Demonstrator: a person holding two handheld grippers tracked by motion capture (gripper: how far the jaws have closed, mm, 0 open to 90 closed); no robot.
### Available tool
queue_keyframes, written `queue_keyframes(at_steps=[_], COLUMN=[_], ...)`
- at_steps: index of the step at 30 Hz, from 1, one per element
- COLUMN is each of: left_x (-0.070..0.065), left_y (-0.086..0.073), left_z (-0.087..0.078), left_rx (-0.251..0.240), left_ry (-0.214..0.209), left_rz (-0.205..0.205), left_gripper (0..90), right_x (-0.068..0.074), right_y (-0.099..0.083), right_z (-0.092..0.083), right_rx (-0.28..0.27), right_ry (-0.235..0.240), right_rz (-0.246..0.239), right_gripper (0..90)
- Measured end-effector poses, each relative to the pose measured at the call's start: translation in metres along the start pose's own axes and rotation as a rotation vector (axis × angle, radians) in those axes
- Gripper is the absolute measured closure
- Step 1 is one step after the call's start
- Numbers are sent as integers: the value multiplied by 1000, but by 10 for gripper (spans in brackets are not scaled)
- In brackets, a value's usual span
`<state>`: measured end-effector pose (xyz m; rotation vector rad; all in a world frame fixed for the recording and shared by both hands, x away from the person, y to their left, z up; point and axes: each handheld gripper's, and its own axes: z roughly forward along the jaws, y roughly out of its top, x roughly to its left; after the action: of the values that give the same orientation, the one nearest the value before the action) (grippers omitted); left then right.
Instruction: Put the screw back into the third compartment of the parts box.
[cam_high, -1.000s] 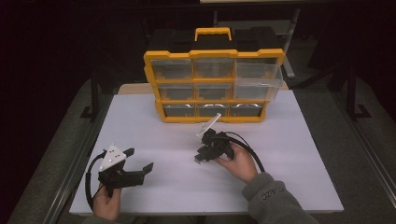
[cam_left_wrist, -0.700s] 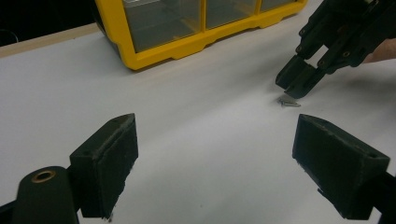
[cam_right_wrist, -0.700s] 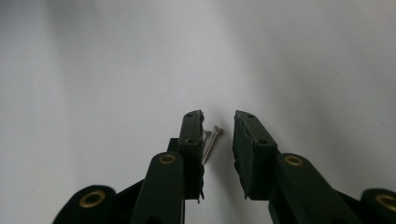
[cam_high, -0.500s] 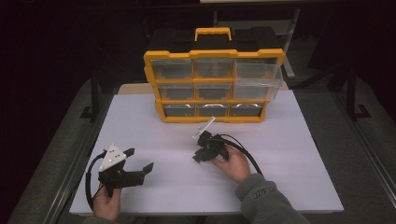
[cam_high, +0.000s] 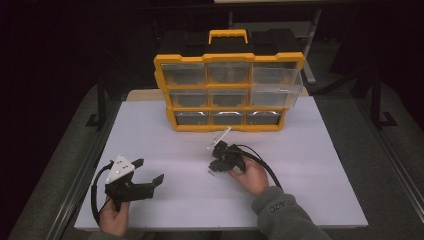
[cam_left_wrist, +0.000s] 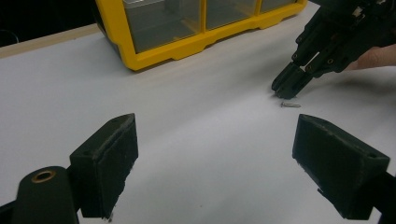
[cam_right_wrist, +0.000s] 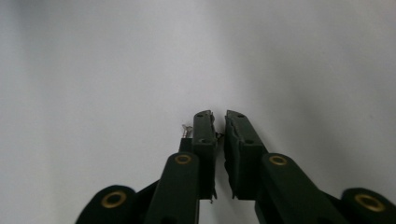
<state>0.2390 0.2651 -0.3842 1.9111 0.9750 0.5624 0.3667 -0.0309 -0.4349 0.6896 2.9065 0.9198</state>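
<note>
The right gripper (cam_right_wrist: 219, 122) points down at the white tabletop (cam_high: 310, 165), its jaws nearly together with only a thin slit between them; they have just been closing. Nothing sits in that slit that can be made out. A small screw (cam_right_wrist: 186, 128) lies on the tabletop just outside the jaw that shows on the left in the right gripper view, close against that jaw's outer side near its tip, so the jaws have come together beside the screw and not around it. In the left gripper view the same screw (cam_left_wrist: 290, 105) lies flat on the tabletop right below the right gripper's (cam_left_wrist: 286, 88) tips, seemingly a little apart from them.

The left gripper (cam_high: 149, 172) is held low over the tabletop with its jaws wide apart and nothing between them. The screw lies ahead of it, beyond its jaws and toward the jaw that shows on the right in its own view.

Farther on, past both grippers, stands a yellow organizer (cam_high: 165, 95) with clear drawers and a carry handle on top. One drawer (cam_high: 277, 87) on its right side stands pulled partly out.
</note>
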Motion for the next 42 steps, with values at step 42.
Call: queue_keyframes(at_steps=[42], left_x=[-1], left_y=[1], left_z=[1], left_rx=[6], left_ry=[0], left_rz=[9], left_gripper=[138], right_x=[14], right_y=[10], right_z=[-82], right_rx=[-44], right_ry=[109], right_rz=[-96], right_gripper=[868])
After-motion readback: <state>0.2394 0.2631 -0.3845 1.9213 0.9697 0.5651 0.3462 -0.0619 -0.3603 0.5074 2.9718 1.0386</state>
